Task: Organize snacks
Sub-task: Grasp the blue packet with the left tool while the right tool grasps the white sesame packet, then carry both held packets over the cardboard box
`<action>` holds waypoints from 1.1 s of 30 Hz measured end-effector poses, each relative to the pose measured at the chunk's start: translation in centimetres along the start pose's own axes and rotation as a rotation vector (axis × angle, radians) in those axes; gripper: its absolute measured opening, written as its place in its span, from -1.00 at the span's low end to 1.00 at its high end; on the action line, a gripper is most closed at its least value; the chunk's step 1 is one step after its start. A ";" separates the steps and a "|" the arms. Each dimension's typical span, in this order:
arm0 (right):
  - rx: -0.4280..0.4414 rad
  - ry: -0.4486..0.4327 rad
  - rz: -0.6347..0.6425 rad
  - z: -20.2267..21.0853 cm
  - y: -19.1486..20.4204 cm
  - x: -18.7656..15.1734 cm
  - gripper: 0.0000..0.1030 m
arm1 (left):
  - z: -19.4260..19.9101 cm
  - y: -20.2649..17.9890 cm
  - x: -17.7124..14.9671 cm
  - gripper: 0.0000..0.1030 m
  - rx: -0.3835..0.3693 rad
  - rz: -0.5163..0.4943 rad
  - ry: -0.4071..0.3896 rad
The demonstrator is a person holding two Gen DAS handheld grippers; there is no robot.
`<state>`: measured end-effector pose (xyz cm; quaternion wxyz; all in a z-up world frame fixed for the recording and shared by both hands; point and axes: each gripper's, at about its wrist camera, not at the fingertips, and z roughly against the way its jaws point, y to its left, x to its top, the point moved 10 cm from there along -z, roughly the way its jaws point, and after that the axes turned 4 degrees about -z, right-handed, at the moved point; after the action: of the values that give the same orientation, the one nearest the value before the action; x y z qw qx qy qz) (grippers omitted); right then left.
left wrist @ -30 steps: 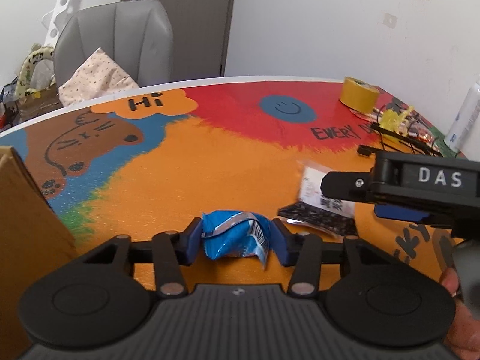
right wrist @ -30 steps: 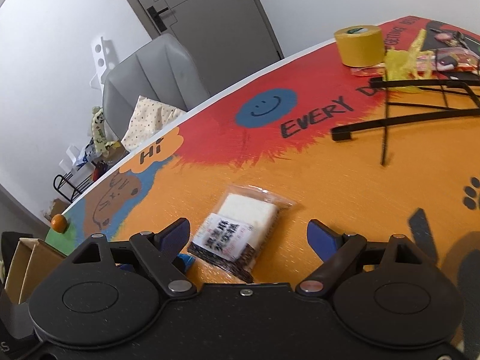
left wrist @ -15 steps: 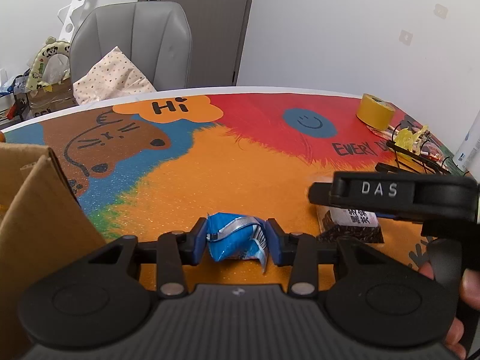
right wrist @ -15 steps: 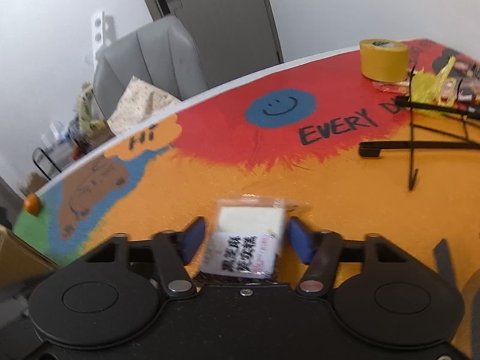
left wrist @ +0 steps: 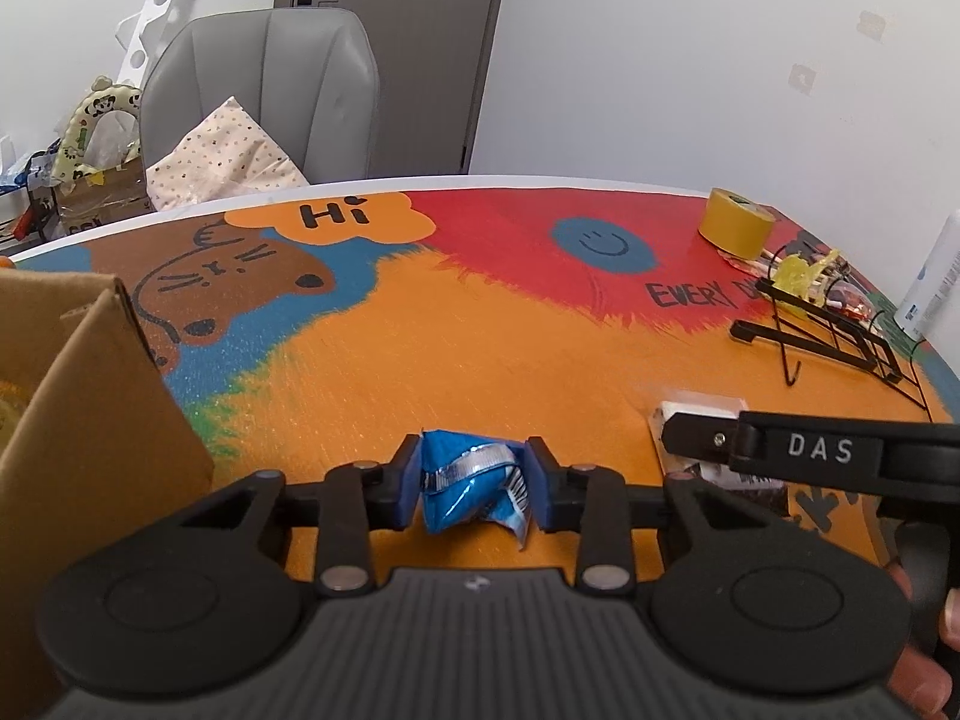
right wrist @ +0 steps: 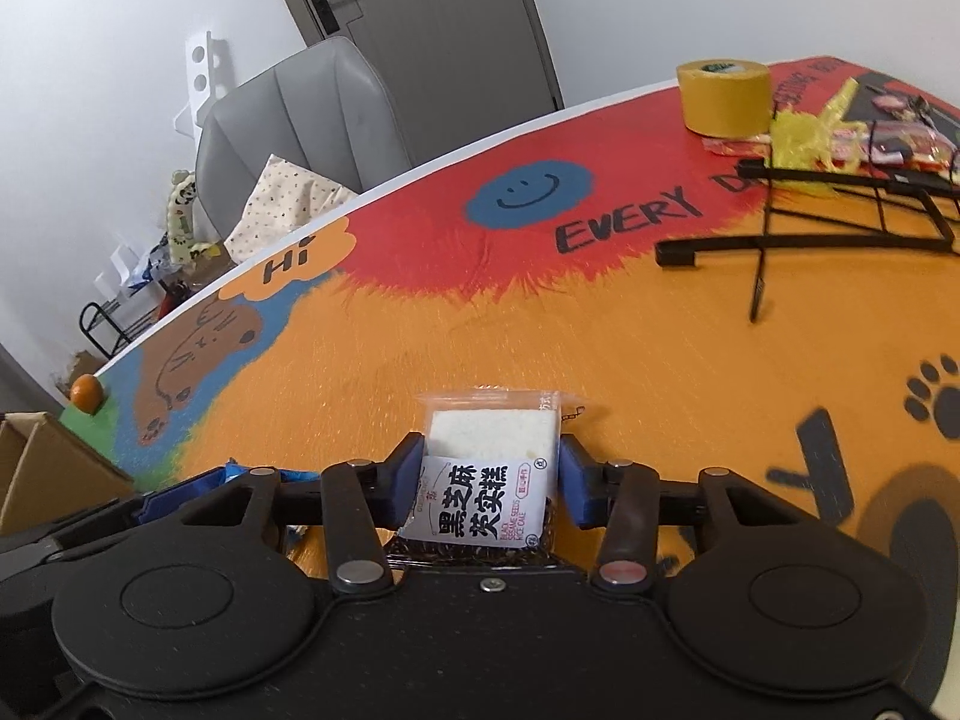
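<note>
My left gripper (left wrist: 474, 480) has a crumpled blue snack packet (left wrist: 462, 501) between its blue pads, just above the orange table (left wrist: 480, 360); its jaws are still closing and squeeze the packet. My right gripper (right wrist: 489, 474) holds a clear-wrapped black sesame rice cake (right wrist: 480, 504) with a white label. Its jaws are closing too, and the pads press on both sides of the cake. In the left wrist view the right gripper's finger (left wrist: 780, 450) lies across the rice cake (left wrist: 702, 407), close to the right of the blue packet.
An open cardboard box (left wrist: 78, 420) stands at the near left. At the far right are a yellow tape roll (left wrist: 735, 231), a black wire rack (left wrist: 840, 336), more wrapped snacks (left wrist: 804, 273) and a white bottle (left wrist: 933, 276). An orange (right wrist: 85, 393) lies beyond the box. A grey chair (left wrist: 264, 90) stands behind the table.
The right gripper came over the rice cake and shut on it from wide open. The left jaws narrowed further on the blue packet. The cardboard box shows larger at the left.
</note>
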<state>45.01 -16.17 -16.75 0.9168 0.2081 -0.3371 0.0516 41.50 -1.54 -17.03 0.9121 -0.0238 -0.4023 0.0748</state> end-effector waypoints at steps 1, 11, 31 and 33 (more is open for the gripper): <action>0.004 0.001 -0.005 0.2 -0.1 -0.2 -0.13 | 0.2 -0.1 -0.1 -0.34 -0.003 0.000 0.000; 0.051 -0.021 -0.033 2.9 0.5 -0.9 -0.13 | 3.3 -0.9 -0.4 -0.35 -0.009 -0.010 -0.034; 0.170 -0.116 0.022 9.1 7.6 -1.1 -0.14 | 12.7 2.3 1.2 -0.35 0.046 0.012 -0.178; 0.179 -0.121 0.027 9.4 8.3 -1.2 -0.14 | 13.6 2.9 1.2 -0.35 0.055 0.015 -0.191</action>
<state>36.49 -12.53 -8.21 0.8717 0.2874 -0.3885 0.0811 31.87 1.31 -7.28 0.8694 0.0056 -0.4850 0.0946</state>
